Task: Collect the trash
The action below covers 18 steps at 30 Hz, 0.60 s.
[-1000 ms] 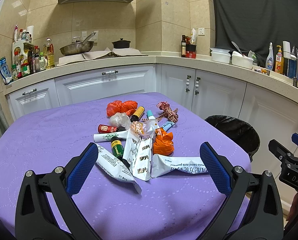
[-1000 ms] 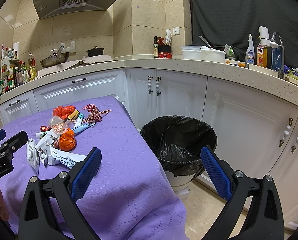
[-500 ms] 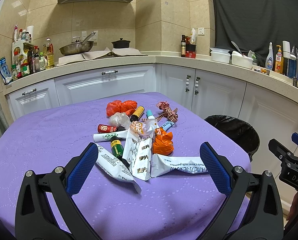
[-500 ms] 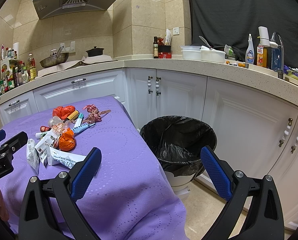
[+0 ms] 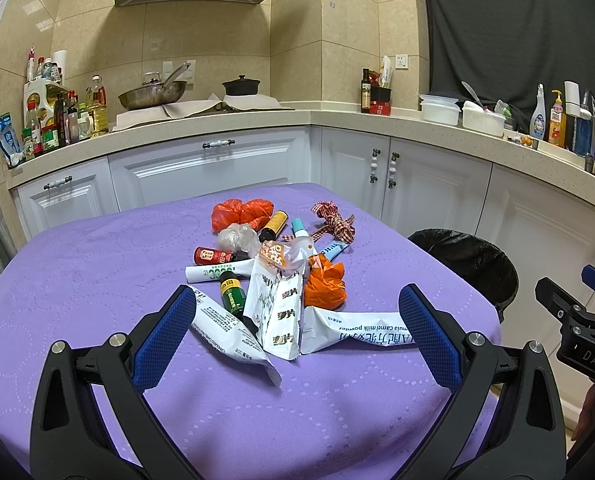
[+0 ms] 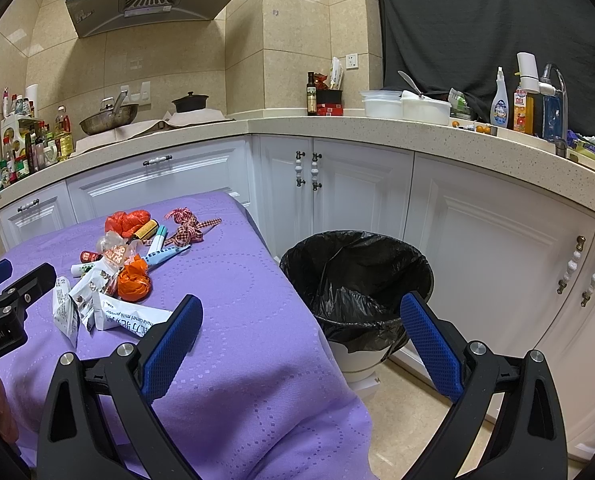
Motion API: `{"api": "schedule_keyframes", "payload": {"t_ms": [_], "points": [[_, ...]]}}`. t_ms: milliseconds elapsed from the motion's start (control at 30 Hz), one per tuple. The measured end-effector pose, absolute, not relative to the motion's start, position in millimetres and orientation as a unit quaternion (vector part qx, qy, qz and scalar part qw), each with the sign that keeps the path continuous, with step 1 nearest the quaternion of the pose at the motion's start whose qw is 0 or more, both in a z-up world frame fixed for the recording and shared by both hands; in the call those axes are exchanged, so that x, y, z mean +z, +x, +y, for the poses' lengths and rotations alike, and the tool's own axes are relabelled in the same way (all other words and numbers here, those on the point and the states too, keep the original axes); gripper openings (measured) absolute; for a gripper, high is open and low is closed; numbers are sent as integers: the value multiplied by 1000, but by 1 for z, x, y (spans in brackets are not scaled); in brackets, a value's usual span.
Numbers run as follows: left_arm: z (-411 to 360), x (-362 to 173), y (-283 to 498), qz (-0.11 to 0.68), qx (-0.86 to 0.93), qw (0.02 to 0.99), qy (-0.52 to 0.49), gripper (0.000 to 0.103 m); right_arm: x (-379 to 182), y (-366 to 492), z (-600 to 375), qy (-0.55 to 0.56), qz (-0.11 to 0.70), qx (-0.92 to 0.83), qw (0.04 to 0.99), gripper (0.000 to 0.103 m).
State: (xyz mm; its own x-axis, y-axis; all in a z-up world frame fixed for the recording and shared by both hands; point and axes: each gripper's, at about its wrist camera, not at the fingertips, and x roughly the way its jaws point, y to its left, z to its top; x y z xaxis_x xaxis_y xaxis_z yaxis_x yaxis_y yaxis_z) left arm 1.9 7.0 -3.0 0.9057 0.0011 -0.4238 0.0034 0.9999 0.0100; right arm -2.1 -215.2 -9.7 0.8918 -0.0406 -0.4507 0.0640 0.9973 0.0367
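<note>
The left gripper (image 5: 295, 332) with blue pads is spread wide and holds nothing, just above a heap of white packets, small bottles and orange bags (image 5: 275, 276) on the purple tablecloth (image 5: 77, 280). To the right, the right gripper (image 6: 299, 332) is wide apart and empty too, near the round bin with a black bag (image 6: 357, 276) on the floor beside the table.

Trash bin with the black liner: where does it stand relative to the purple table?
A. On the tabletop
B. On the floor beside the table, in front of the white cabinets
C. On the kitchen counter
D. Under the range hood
B: the trash bin stands on the tiled floor just off the purple table edge, with the white cabinets behind it.
</note>
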Motion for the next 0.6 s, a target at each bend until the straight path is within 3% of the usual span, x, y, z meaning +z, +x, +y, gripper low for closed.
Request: {"api": "schedule_keyframes", "payload": {"t_ms": [600], "points": [[36,-27,11,265,24,964,-15,99,-26,29,-189,-1,247,96,964,96]]}}
